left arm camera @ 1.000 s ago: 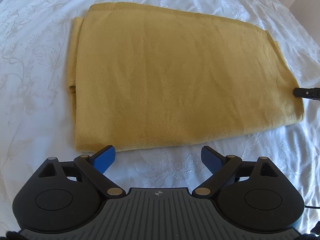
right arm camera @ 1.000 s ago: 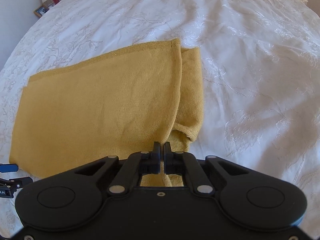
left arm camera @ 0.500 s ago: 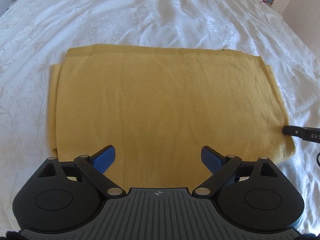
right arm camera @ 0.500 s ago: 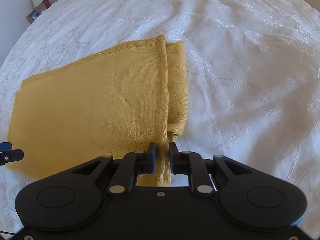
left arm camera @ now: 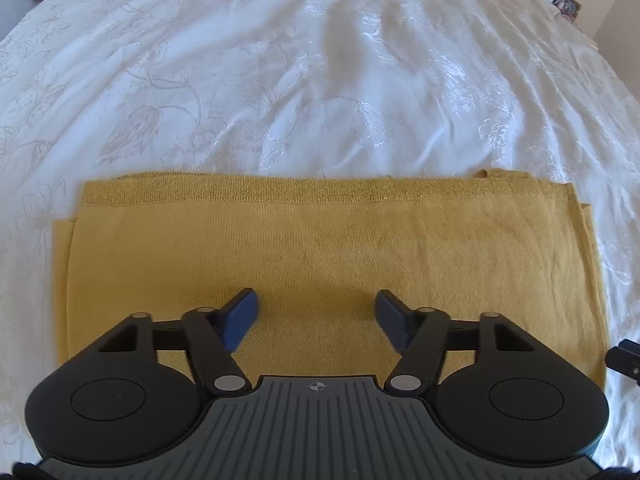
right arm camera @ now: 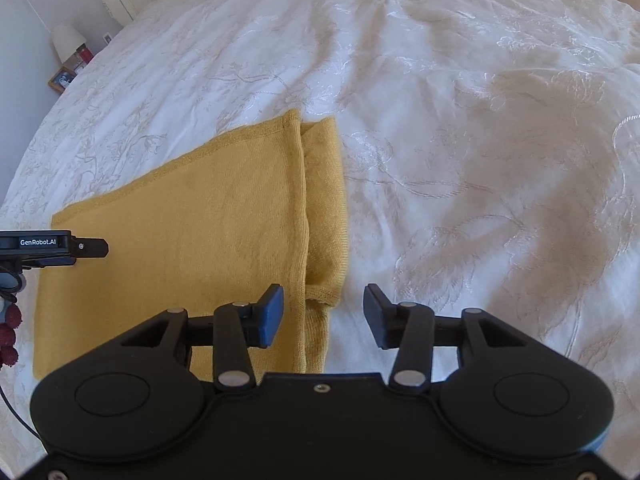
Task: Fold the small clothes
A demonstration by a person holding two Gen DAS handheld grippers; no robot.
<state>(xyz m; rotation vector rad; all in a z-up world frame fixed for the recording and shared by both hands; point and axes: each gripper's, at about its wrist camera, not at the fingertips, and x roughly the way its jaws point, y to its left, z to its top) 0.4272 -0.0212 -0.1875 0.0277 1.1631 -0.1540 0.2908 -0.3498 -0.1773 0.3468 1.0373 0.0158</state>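
Observation:
A mustard-yellow knit garment lies folded flat in a rectangle on the white bedspread. My left gripper is open and empty, over the garment's near middle. My right gripper is open and empty at the garment's right end, where a second folded layer sticks out beside the top layer's edge. The left gripper also shows at the left edge of the right wrist view. The right gripper's tip shows at the right edge of the left wrist view.
The embroidered white bedspread spreads all around the garment. A bedside lamp and picture frames stand beyond the bed's far left side. Small items sit at the far right corner.
My right gripper has opened and let go of the garment's right end. My left gripper has moved forward over the garment, still open.

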